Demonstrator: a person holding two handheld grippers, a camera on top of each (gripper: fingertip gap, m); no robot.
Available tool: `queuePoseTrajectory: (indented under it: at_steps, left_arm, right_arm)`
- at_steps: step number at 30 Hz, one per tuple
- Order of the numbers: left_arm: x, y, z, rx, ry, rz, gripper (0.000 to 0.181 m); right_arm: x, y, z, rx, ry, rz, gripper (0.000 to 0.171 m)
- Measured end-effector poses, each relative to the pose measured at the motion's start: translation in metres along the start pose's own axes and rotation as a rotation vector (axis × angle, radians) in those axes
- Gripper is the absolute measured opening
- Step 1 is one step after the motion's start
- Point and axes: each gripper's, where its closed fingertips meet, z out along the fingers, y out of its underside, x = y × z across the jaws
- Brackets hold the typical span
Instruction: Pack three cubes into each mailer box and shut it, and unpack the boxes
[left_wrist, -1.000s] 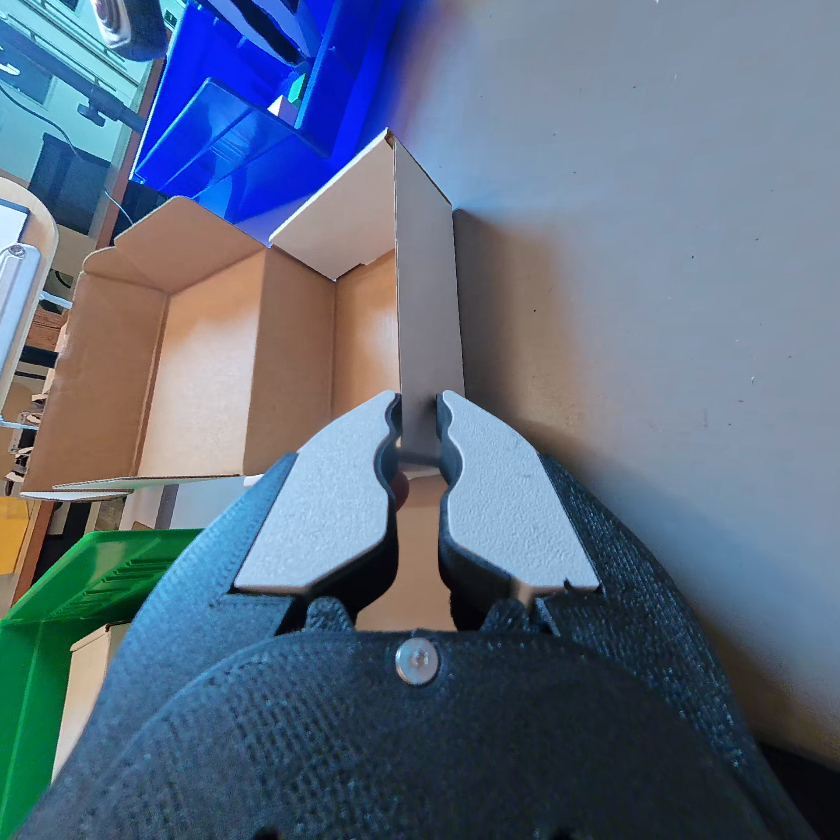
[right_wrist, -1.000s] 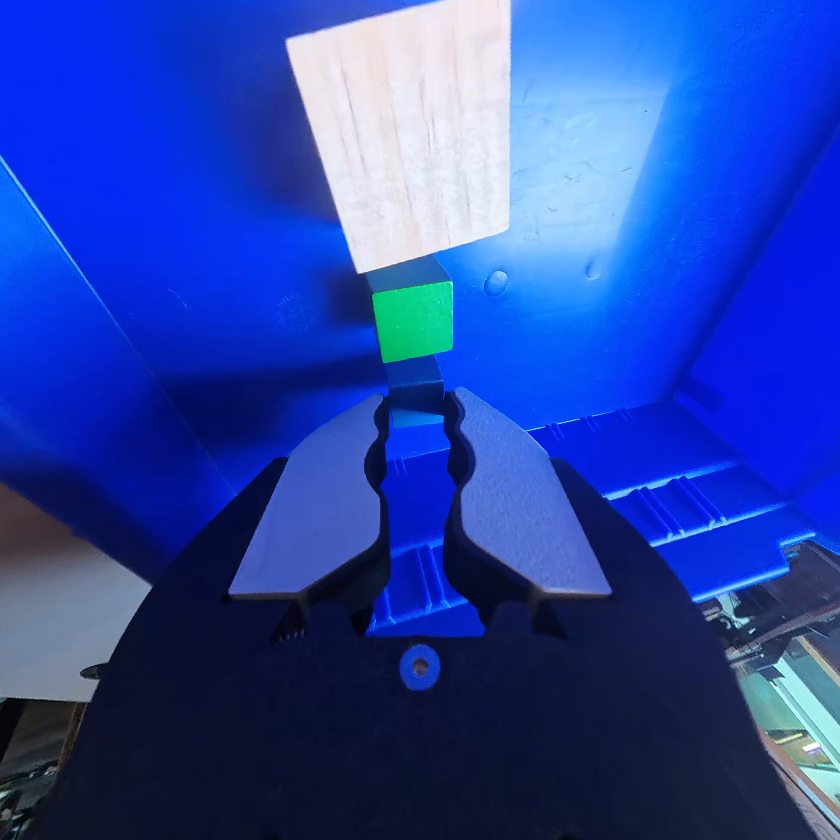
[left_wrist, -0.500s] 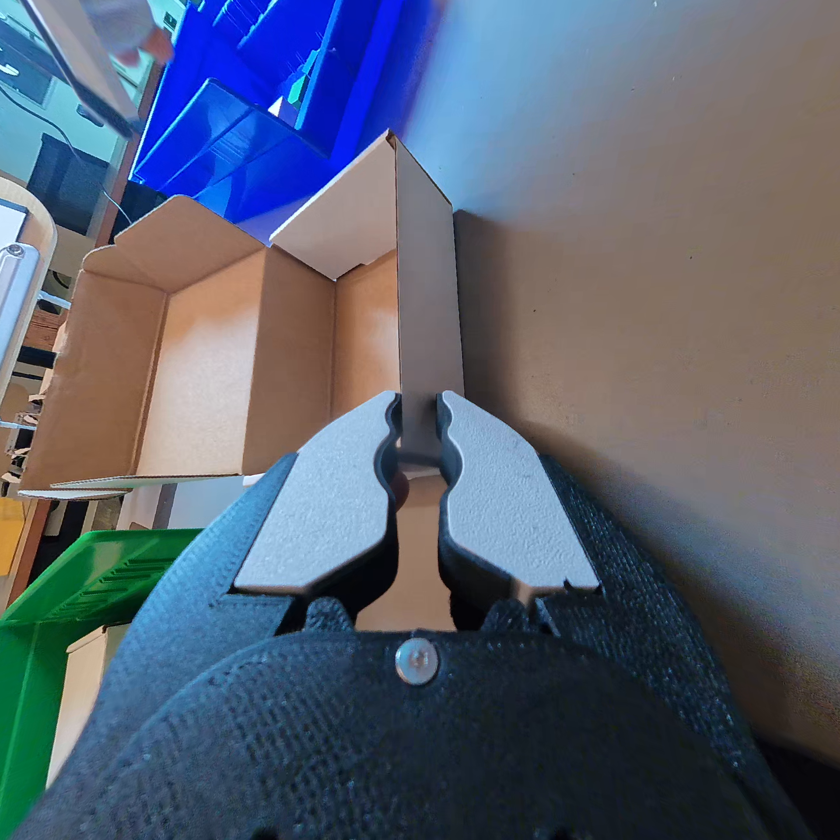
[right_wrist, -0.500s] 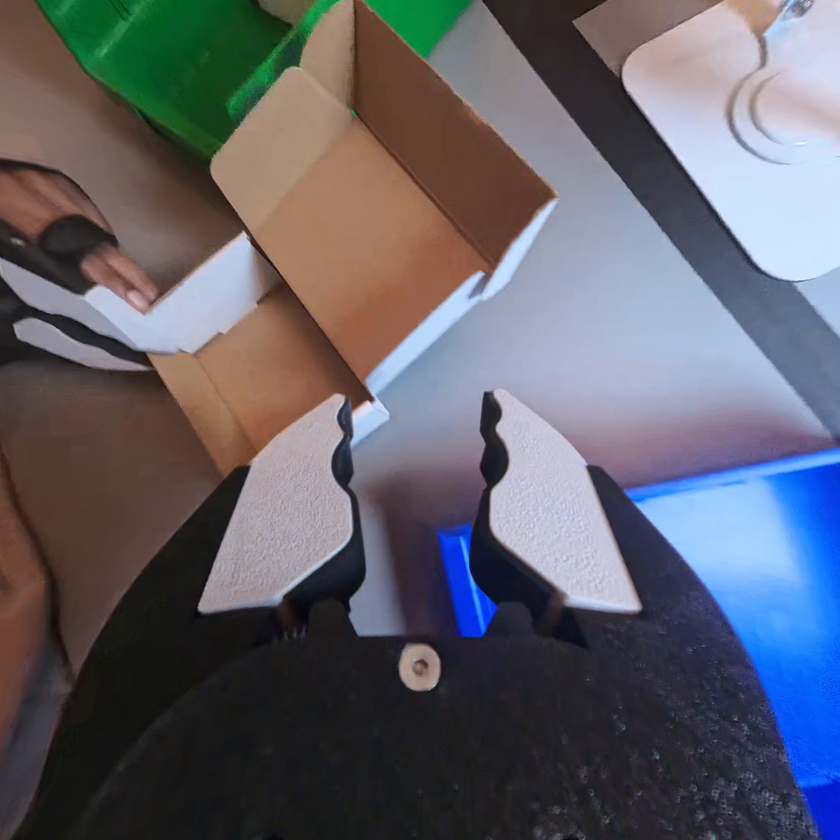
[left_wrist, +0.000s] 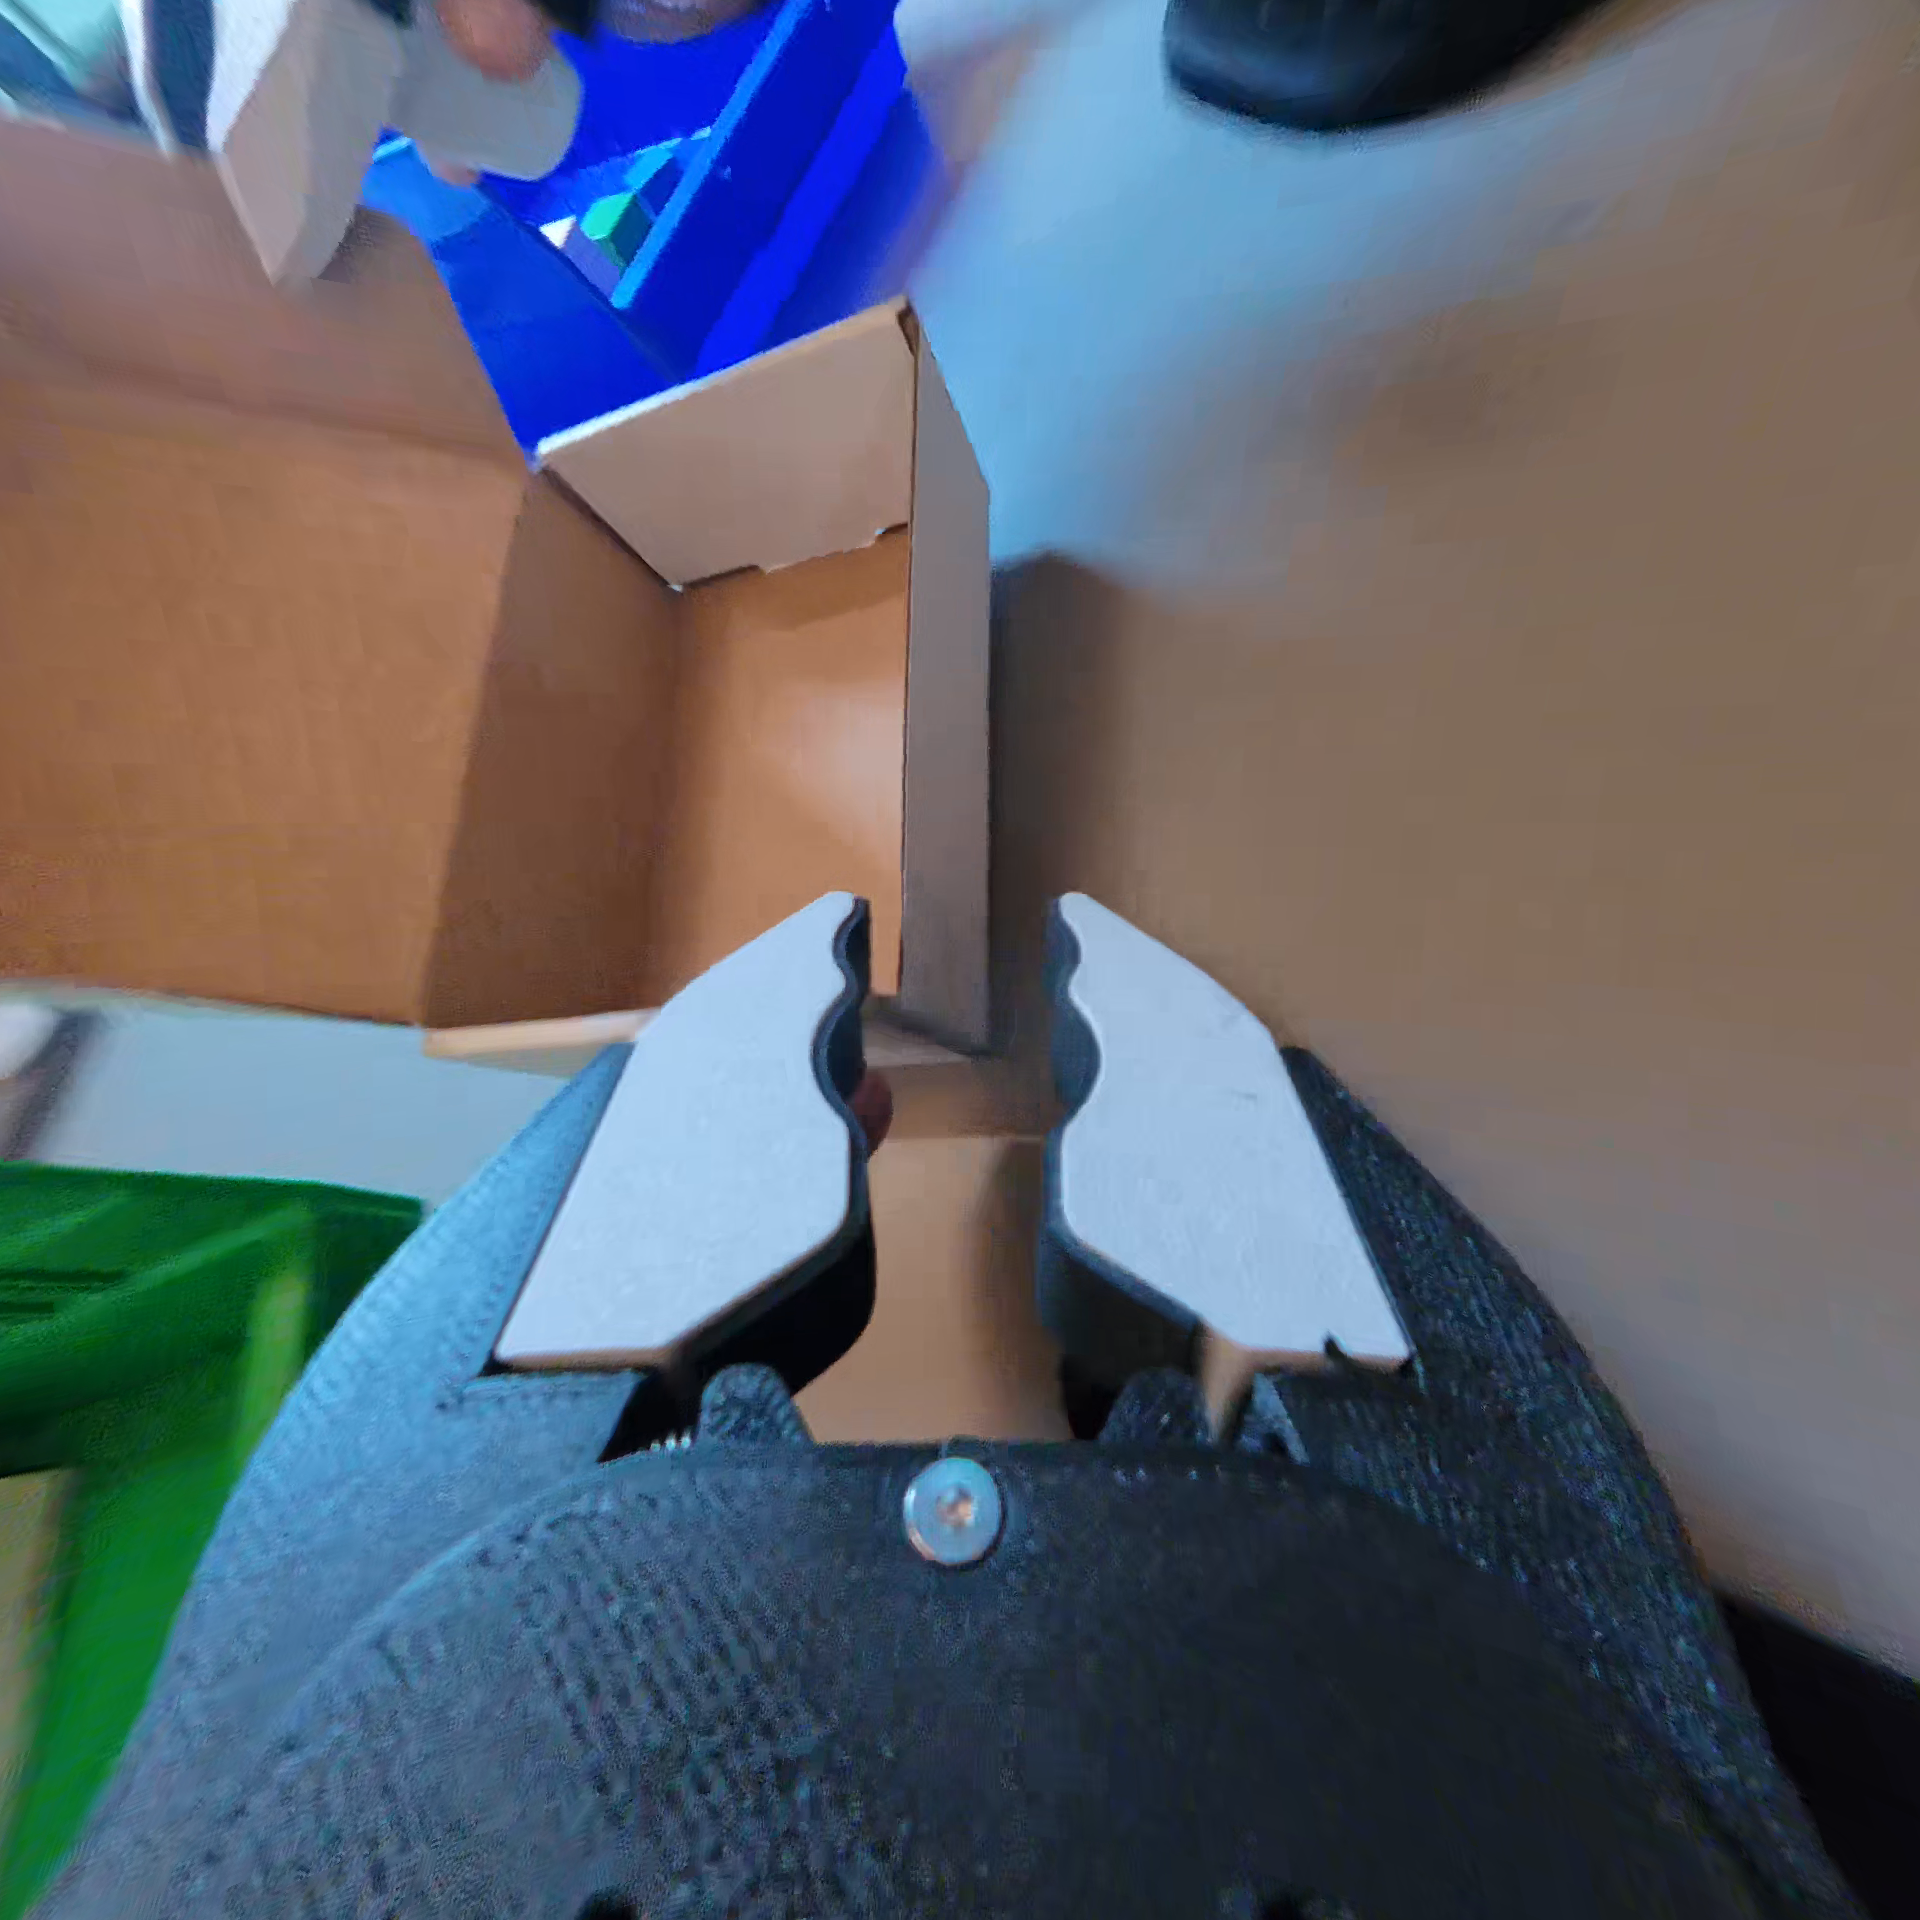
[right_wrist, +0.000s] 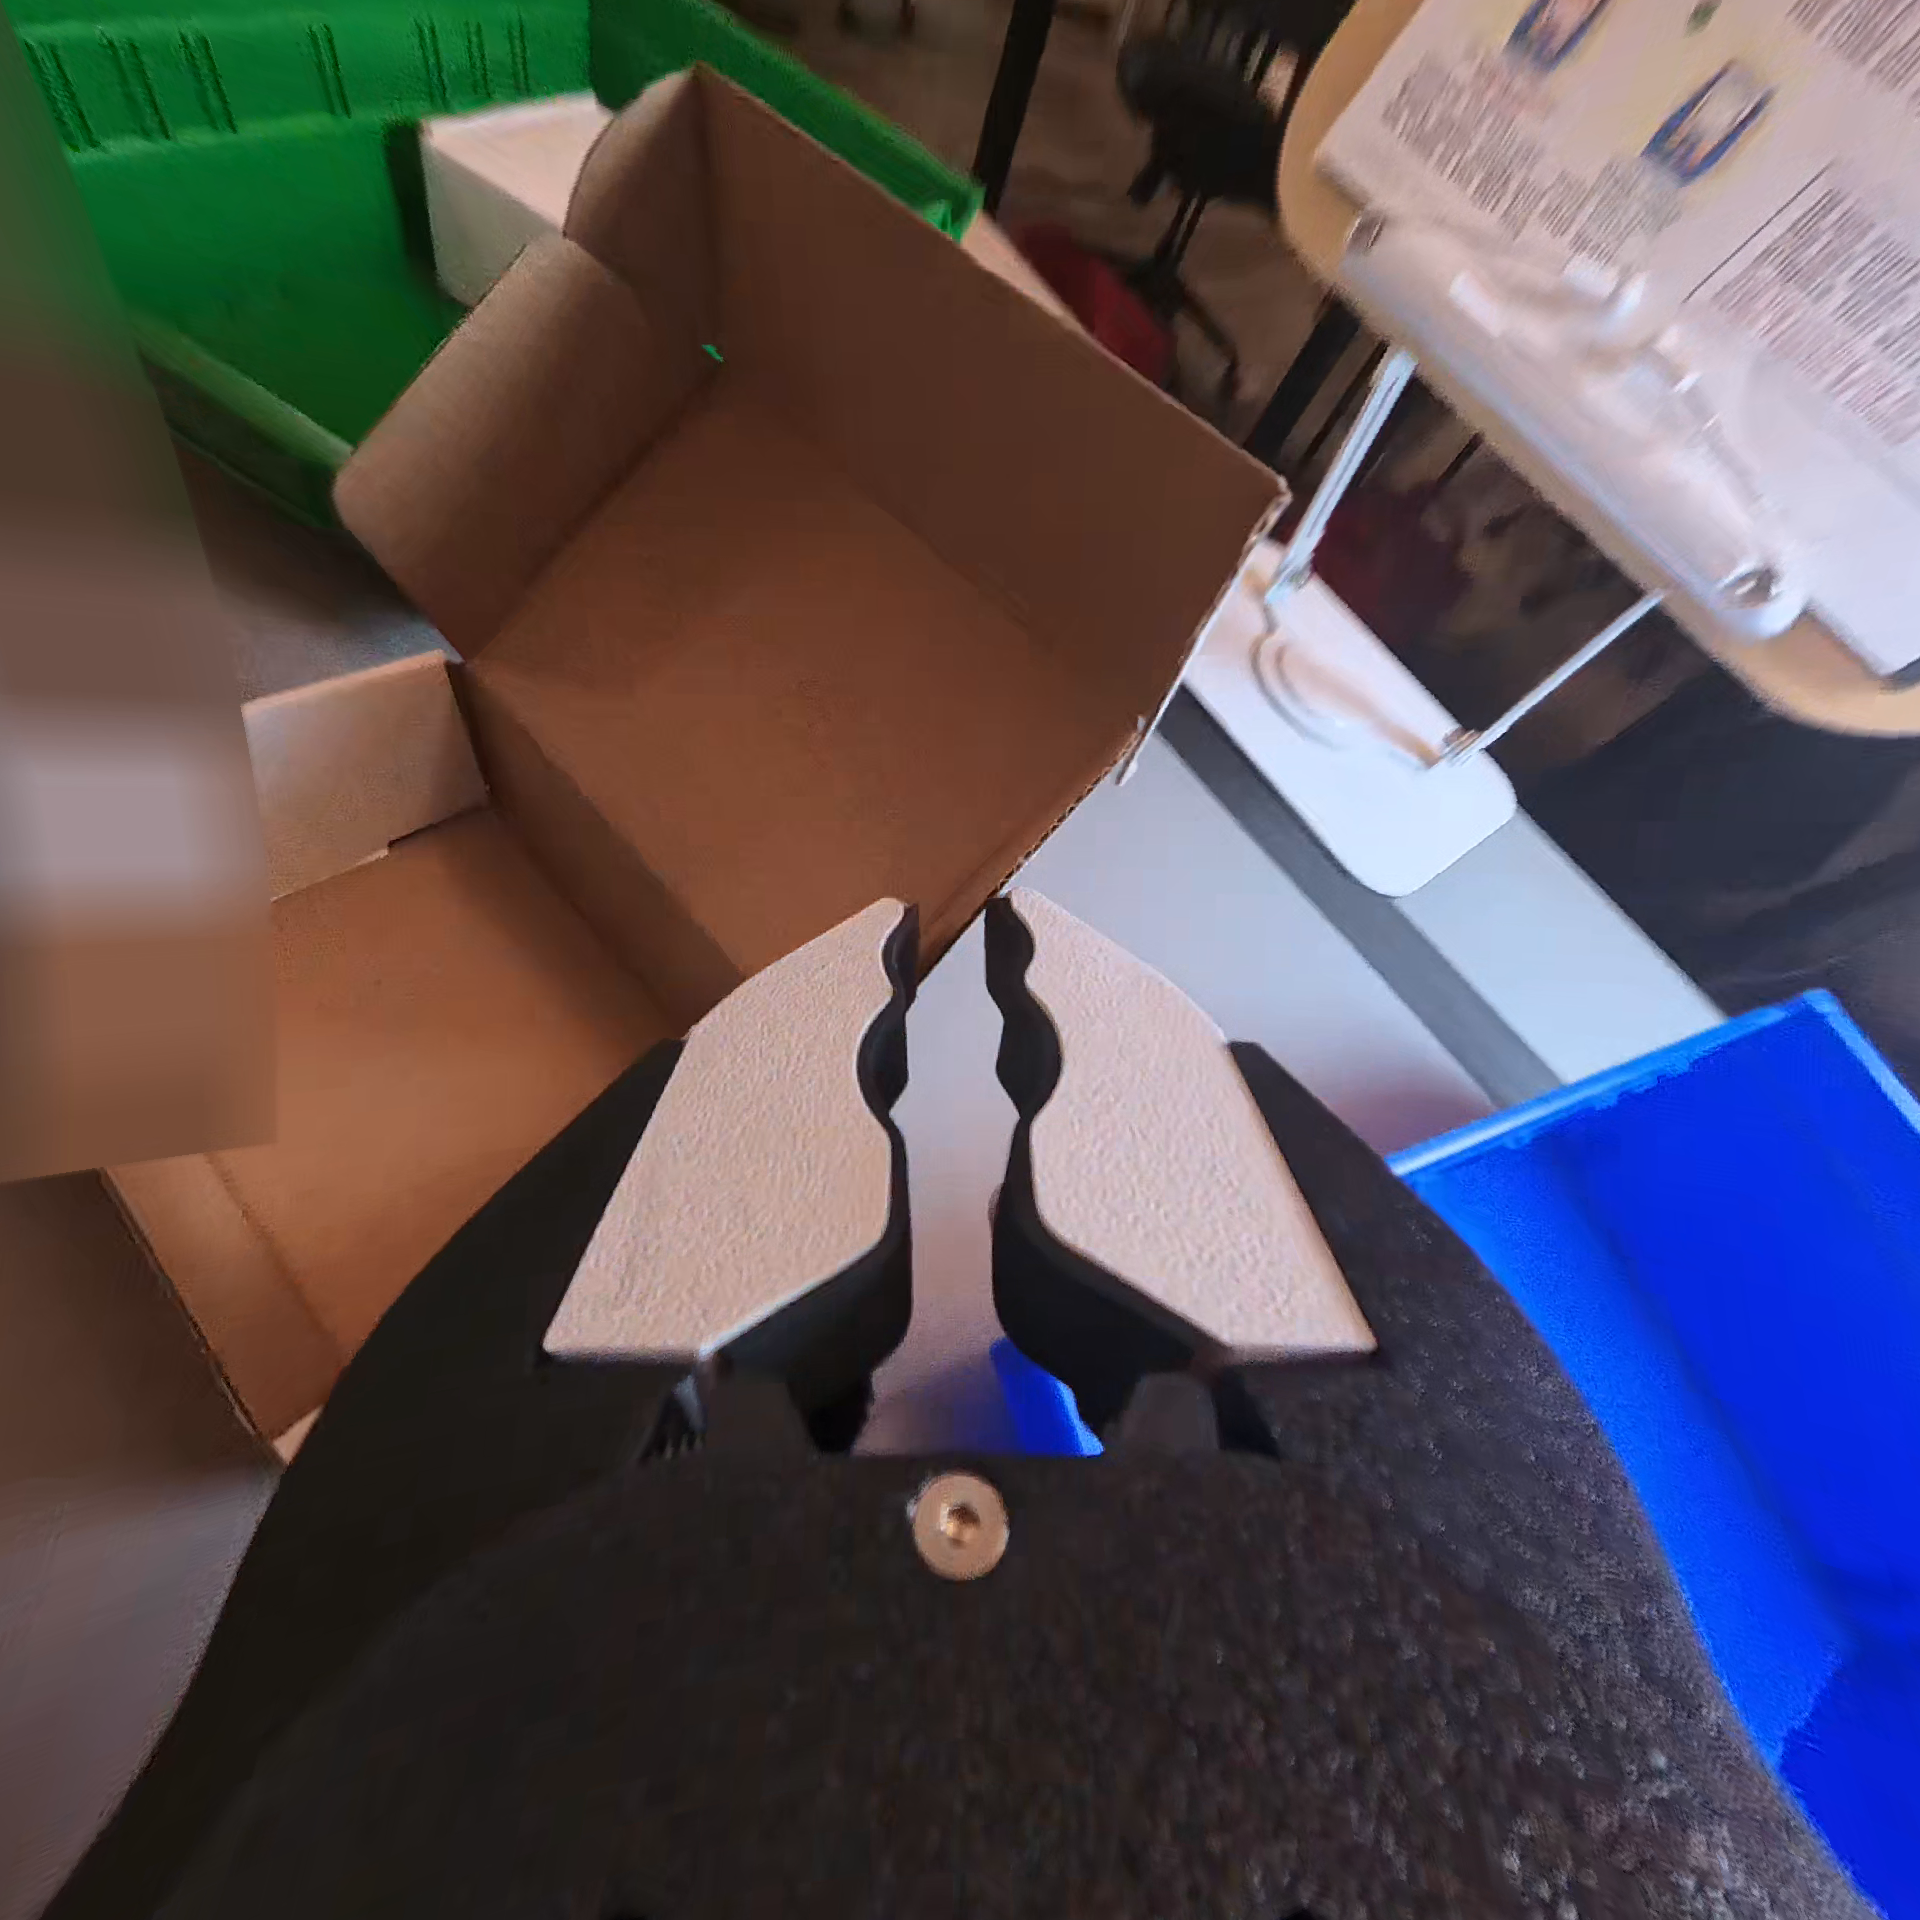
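Note:
An open brown mailer box lies on the table, with no cube showing in it. In the left wrist view my left gripper (left_wrist: 956, 914) is open, its fingers on either side of the box's upright side wall (left_wrist: 943, 727) with a small gap each side. In the right wrist view my right gripper (right_wrist: 951, 914) is shut on the near corner of the raised lid (right_wrist: 831, 623), above the box base (right_wrist: 416, 987). A green cube (left_wrist: 623, 223) lies in the blue bin (left_wrist: 540, 312) behind the box.
A green bin (right_wrist: 260, 239) stands beyond the box, with a white box inside it. The blue bin (right_wrist: 1714, 1299) is at my right. A paper holder on a white foot (right_wrist: 1403, 821) stands past the table's edge. A hand (left_wrist: 488, 42) shows blurred at the top left.
My right gripper left the blue bin, swung over to the box and shut on the lid's corner. My left gripper opened off the side wall. The lid now leans over the box.

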Motion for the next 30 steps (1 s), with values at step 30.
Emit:
queuePoseTrajectory:
  at_steps: [30]
  left_arm:
    - [-0.069,-0.054,-0.047,0.385,-0.229,-0.39,0.028]
  right_arm:
    - [-0.079,0.014,-0.078,0.413,0.118,-0.384,0.02]
